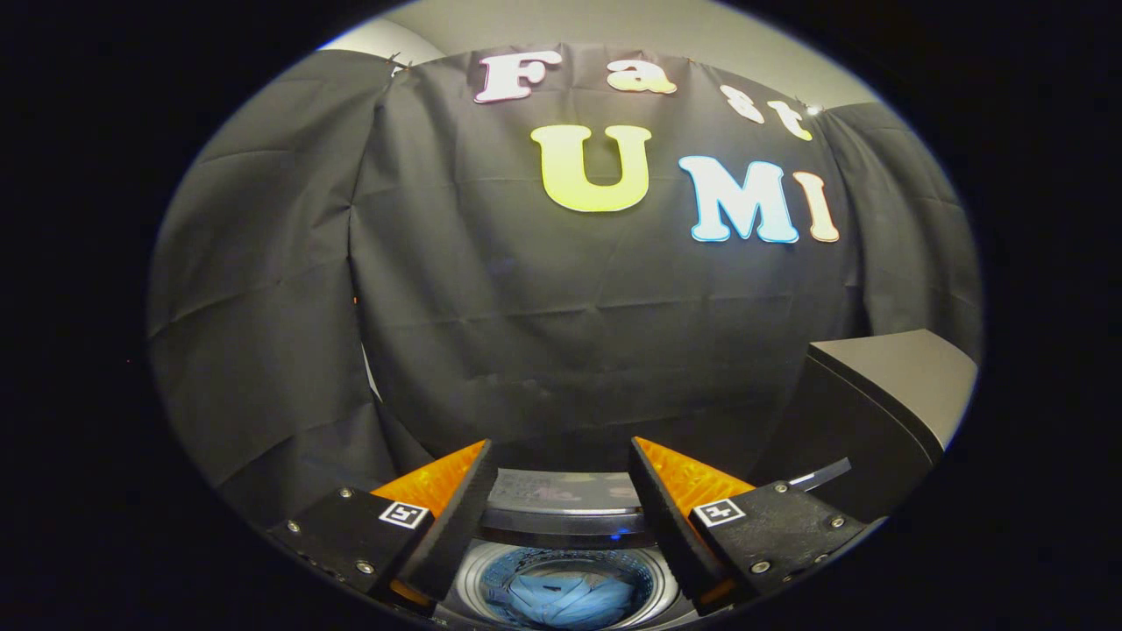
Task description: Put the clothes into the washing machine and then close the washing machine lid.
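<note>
My gripper (pixel 561 460) is open, its two orange and black fingers (pixel 456 517) spread wide with nothing between them. It hangs above the washing machine (pixel 561 513), whose round drum opening (pixel 473 574) shows low down between the fingers. Blue clothes (pixel 570 600) lie inside the drum. The machine's dark lid (pixel 877 394) stands raised to the right of the right finger, its pale inner face turned upward.
The black cloth wall (pixel 570 333) of the booth hangs close behind the machine. A dark control panel strip (pixel 561 491) runs along the machine's back edge just beyond the drum.
</note>
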The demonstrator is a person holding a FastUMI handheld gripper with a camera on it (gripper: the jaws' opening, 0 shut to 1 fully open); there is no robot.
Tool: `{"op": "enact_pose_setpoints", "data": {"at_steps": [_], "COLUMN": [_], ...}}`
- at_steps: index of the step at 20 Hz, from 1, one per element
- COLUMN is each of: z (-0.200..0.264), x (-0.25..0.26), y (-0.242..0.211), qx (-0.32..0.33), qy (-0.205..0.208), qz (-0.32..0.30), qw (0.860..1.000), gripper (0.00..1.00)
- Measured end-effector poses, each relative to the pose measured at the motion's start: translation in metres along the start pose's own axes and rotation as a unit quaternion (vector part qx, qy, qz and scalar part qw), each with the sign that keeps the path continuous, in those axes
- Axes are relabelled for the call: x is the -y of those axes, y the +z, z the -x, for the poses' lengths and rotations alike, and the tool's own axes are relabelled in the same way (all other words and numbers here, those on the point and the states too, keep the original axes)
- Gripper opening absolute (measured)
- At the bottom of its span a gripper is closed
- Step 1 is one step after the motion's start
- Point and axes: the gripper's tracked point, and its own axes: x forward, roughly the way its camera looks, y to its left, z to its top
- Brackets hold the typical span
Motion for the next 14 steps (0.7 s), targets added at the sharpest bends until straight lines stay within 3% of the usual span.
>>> {"op": "enact_pose_setpoints", "data": {"at_steps": [14], "z": [0.045], "x": [0.001], "y": [-0.063], "qx": [-0.029], "qy": [0.022], "qz": [-0.003], "qw": [0.999], "gripper": [0.94]}}
